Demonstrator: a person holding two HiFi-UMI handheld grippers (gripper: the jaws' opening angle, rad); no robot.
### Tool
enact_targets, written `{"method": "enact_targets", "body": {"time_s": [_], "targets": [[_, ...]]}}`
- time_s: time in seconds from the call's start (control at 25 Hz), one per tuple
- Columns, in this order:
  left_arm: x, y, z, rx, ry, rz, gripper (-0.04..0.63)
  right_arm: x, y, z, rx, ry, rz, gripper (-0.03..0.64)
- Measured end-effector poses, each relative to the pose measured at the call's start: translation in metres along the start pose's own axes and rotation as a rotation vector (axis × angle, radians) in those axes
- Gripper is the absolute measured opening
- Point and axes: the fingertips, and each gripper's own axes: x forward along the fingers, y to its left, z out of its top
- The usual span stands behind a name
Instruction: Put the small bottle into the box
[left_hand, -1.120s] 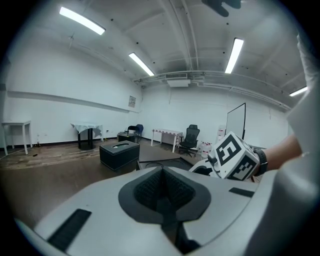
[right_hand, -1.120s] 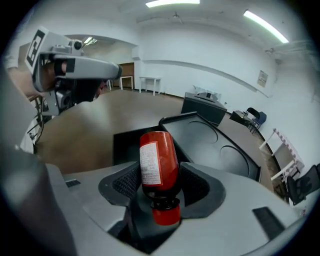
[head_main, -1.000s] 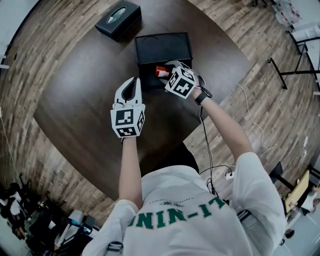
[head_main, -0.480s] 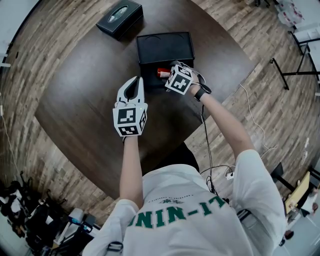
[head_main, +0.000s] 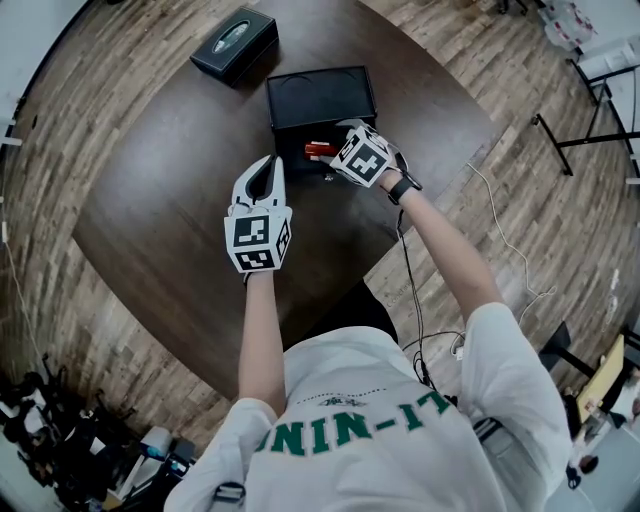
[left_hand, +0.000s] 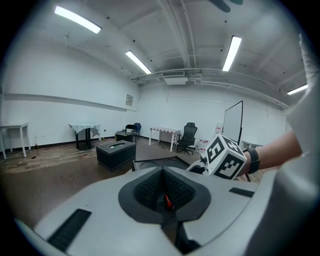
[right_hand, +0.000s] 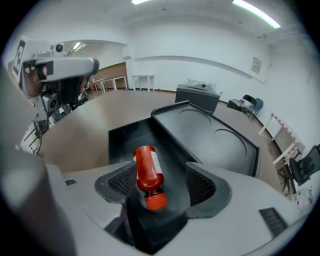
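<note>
Your right gripper has its jaws opening, with the red bottle lying between them over the open box, cap at 6 o'clock. The head view shows only a red sliver. Your left gripper, at 7 o'clock from the box, has its jaws together.

Plank floor; white walls; strip lights; perhaps an office chair.

White short-sleeved T-shirt, green lettering on back. Black wristwatch, thin dark cable by right arm. Left gripper, right gripper: white shells, black ribbed fingers, black-and-white marker cubes. Right jaws opening, small bottle between.
</note>
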Motion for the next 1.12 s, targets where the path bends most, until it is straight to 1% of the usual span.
{"method": "enact_targets", "body": {"time_s": [0.12, 0.24, 0.4, 0.52, 0.56, 0.72, 0.88, 1.0, 1.12], "targets": [[-0.006, -0.005, 0.007, 0.009, -0.009, -0.006, 0.014, -0.023, -0.01, 0.005, 0.086, -0.074, -0.068, 0.316], [-0.014, -0.012, 0.014, 0.021, -0.017, -0.011, 0.014, -0.049, -0.012, 0.01, 0.209, -0.161, -0.114, 0.302], [-0.031, -0.027, 0.027, 0.035, -0.034, -0.024, 0.014, -0.093, -0.002, 0.015, 0.334, -0.275, -0.164, 0.278], [-0.041, -0.037, 0.039, 0.042, -0.049, -0.037, 0.014, -0.126, 0.01, 0.022, 0.397, -0.347, -0.191, 0.27], [-0.046, -0.039, 0.043, 0.044, -0.055, -0.04, 0.014, -0.137, 0.014, 0.025, 0.412, -0.37, -0.203, 0.268], [-0.068, -0.05, 0.061, 0.046, -0.09, -0.036, 0.014, -0.187, 0.033, 0.035, 0.464, -0.462, -0.289, 0.22], [-0.099, -0.055, 0.08, 0.045, -0.136, -0.006, 0.014, -0.238, 0.057, 0.041, 0.497, -0.553, -0.385, 0.17], [-0.119, -0.06, 0.092, 0.047, -0.167, 0.002, 0.014, -0.273, 0.073, 0.048, 0.498, -0.617, -0.442, 0.13], [-0.137, -0.068, 0.101, 0.058, -0.188, 0.0, 0.014, -0.298, 0.089, 0.055, 0.472, -0.646, -0.495, 0.101]]}}
